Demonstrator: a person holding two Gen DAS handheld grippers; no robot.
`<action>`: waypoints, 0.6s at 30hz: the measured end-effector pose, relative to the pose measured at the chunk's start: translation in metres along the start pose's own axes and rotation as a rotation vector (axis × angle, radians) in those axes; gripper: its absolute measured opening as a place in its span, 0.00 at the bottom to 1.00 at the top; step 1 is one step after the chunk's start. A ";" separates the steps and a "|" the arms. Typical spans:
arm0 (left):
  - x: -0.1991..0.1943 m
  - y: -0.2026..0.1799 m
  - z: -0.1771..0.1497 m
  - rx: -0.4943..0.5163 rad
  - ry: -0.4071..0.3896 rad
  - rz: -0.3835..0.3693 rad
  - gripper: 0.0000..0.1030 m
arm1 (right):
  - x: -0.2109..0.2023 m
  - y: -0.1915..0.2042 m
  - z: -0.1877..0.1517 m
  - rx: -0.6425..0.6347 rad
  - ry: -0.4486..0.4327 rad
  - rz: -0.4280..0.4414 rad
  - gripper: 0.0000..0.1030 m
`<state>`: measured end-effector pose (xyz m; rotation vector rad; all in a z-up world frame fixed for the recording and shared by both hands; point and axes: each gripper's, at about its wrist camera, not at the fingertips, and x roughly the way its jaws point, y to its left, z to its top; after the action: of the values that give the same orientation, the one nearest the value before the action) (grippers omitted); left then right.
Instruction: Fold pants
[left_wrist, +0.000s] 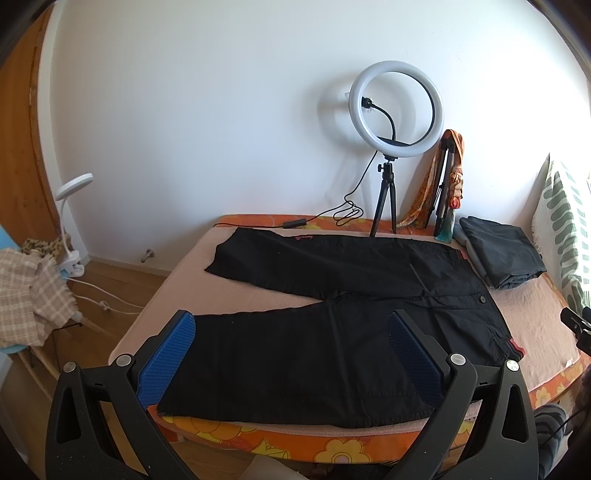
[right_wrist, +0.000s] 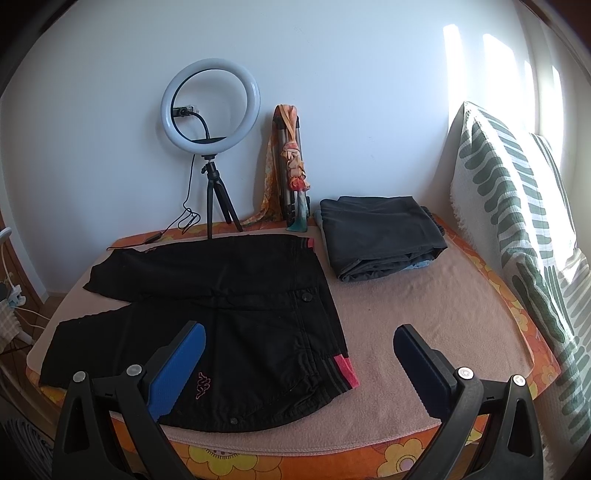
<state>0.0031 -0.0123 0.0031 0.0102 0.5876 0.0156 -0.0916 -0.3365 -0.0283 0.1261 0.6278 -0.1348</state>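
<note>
My left claw (left_wrist: 291, 354) and right claw (right_wrist: 299, 363) gape empty above black pants (right_wrist: 221, 314) spread flat on the bed (right_wrist: 424, 332).

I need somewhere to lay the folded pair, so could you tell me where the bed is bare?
Bare blanket lies between the black pants, the folded grey pile and the striped pillow. The wall edge is crowded by the ring light.

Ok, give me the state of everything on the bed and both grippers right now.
Black pants: unfolded, flat on the bed, legs spread apart.
Grey folded garment: folded, by the pillow.
Ring light: upright on its tripod; lit or unlit, cannot tell.
Left gripper: open, empty, above the near leg.
Right gripper: open, empty, above the waistband end.
</note>
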 end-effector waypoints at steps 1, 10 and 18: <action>0.001 -0.001 0.000 0.001 0.000 0.001 1.00 | 0.001 0.000 0.000 -0.001 0.001 0.000 1.00; 0.013 -0.001 0.003 0.008 0.010 0.008 1.00 | 0.012 0.000 0.003 -0.001 0.008 0.006 1.00; 0.040 0.008 0.009 0.027 0.048 0.004 1.00 | 0.028 0.008 0.022 -0.042 -0.010 0.043 1.00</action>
<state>0.0409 -0.0037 -0.0113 0.0374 0.6354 0.0122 -0.0552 -0.3343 -0.0269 0.0984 0.6176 -0.0805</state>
